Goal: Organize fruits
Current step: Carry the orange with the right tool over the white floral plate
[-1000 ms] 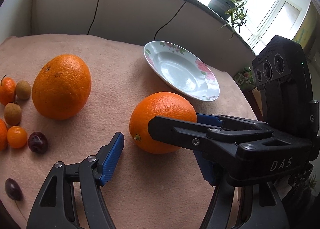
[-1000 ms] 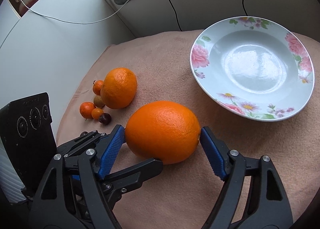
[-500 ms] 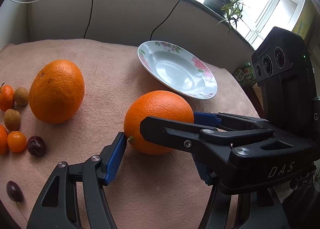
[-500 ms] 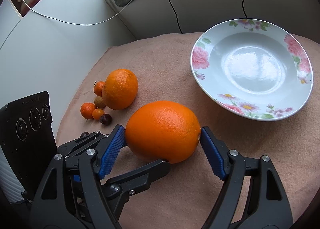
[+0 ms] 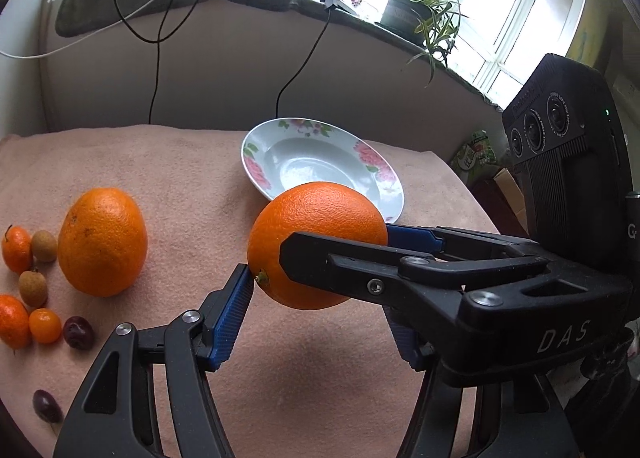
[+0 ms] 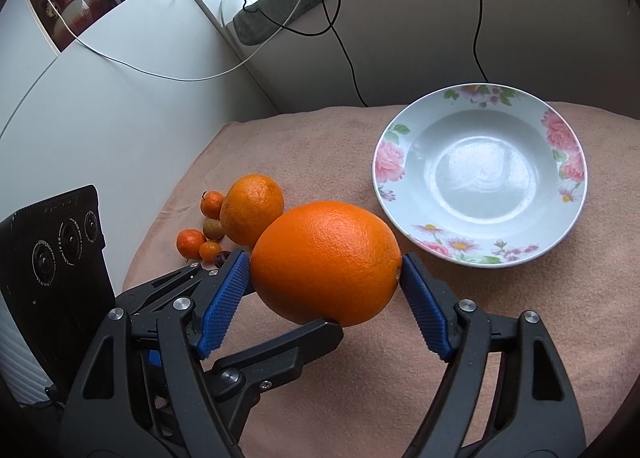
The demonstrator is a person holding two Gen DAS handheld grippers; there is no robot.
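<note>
Jaws of right gripper (image 6: 326, 282) pinch orange (image 6: 326, 262) (lifted), near plate (image 6: 404, 218) rim.

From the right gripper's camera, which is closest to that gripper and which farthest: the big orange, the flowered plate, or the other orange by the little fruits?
1. Big orange, between the right gripper pads.
2. Other orange, behind it to the left.
3. Flowered plate, ahead to the right; its order with the other orange is close.

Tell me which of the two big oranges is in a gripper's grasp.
The orange nearest the floral plate, clamped between the right gripper pads. The other big orange sits on the cloth beside the small fruits, untouched.
</note>
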